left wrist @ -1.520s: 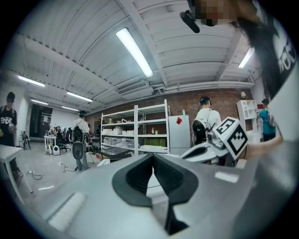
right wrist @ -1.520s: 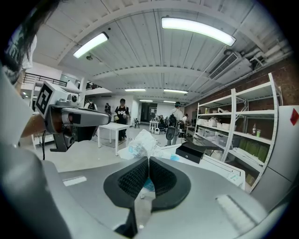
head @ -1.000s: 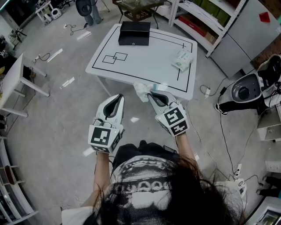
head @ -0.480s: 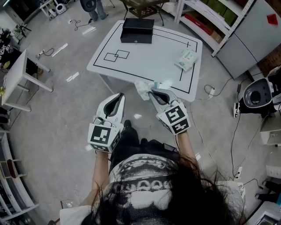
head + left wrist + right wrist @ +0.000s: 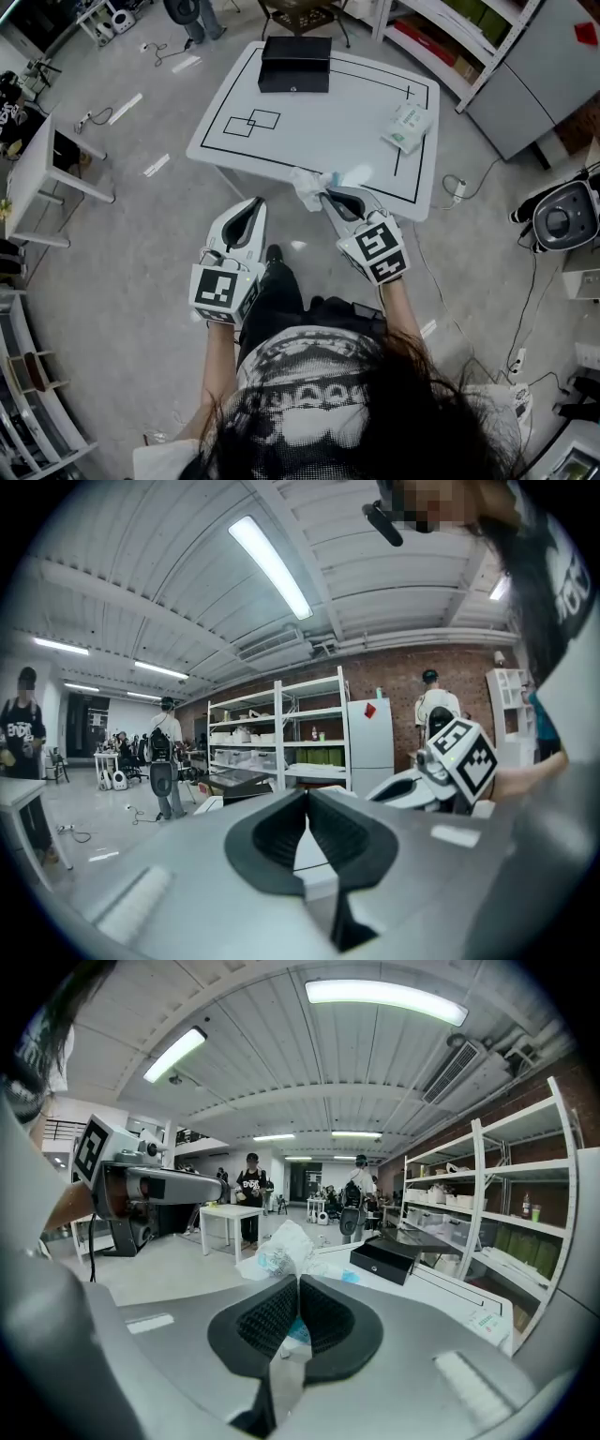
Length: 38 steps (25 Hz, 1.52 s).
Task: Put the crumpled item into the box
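Observation:
The crumpled item (image 5: 307, 187) is a white and blue plastic wrapper, hanging at the near edge of the white table (image 5: 319, 131). My right gripper (image 5: 325, 195) is shut on it; in the right gripper view the wrapper (image 5: 281, 1249) bulges out past the closed pads. The black box (image 5: 295, 64) stands at the table's far edge, seen ahead and to the right as a dark low box (image 5: 389, 1258). My left gripper (image 5: 247, 208) is shut and holds nothing, over the floor just short of the table; its jaws (image 5: 307, 803) meet at the tips.
A pale green packet (image 5: 407, 127) lies near the table's right edge. Black outlines are drawn on the tabletop. A small white table (image 5: 37, 178) stands at left, shelves (image 5: 450, 37) at the back right, and cables lie on the floor at right.
The table sits slightly nearer and further right in the head view. Both grippers keep their pose, and the wrapper stays in the right one.

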Each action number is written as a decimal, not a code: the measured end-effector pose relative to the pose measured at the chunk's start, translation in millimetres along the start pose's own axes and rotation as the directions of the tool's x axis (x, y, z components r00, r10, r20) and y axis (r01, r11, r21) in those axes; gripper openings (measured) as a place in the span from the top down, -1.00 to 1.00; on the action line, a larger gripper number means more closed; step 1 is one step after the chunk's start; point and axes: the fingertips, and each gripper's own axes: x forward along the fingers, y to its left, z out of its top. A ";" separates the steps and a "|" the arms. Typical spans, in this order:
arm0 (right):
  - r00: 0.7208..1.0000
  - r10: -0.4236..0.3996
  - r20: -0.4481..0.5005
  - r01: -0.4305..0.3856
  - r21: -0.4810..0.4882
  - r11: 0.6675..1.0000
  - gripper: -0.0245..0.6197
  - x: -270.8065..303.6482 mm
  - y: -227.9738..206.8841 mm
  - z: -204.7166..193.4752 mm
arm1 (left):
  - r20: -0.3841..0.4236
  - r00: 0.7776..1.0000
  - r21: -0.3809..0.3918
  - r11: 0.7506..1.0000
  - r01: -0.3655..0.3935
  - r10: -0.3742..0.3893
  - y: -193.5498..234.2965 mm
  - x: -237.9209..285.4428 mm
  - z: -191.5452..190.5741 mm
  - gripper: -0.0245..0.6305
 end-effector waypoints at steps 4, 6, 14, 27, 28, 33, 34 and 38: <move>1.000 -0.012 -0.016 0.013 0.007 1.000 0.88 32.8 -6.2 10.5 | 0.005 1.000 -0.005 1.000 0.014 -0.013 36.2 18.7 -0.1 0.93; 0.999 -0.022 -0.032 0.023 0.007 1.000 0.88 52.0 -9.8 16.8 | 0.010 1.000 -0.007 1.000 0.020 -0.019 57.9 28.9 1.0 0.93; 0.995 -0.056 -0.080 0.058 0.024 0.998 0.88 129.0 -17.7 40.7 | 0.001 0.997 -0.007 0.997 0.079 -0.079 137.0 65.4 -0.2 0.93; 0.985 -0.112 -0.134 0.117 0.035 0.992 0.88 217.6 -19.9 72.7 | 0.008 0.985 -0.034 0.985 0.171 -0.171 231.3 99.9 -6.4 0.93; 0.984 -0.117 -0.135 0.123 0.037 0.992 0.88 223.1 -20.1 74.5 | 0.008 0.984 -0.033 0.983 0.180 -0.179 236.2 101.8 -7.1 0.93; 0.980 -0.144 -0.140 0.151 0.040 0.988 0.88 247.0 -22.5 80.8 | 0.013 0.976 -0.016 0.976 0.218 -0.217 257.0 109.8 -8.6 0.93; 0.979 -0.148 -0.142 0.156 0.041 0.987 0.88 250.2 -22.5 81.2 | 0.015 0.975 -0.015 0.975 0.223 -0.223 259.8 110.8 -8.8 0.93; 0.975 -0.161 -0.154 0.170 0.044 0.985 0.88 258.8 -23.0 82.1 | 0.022 0.969 -0.022 0.969 0.245 -0.244 266.9 115.5 -11.1 0.93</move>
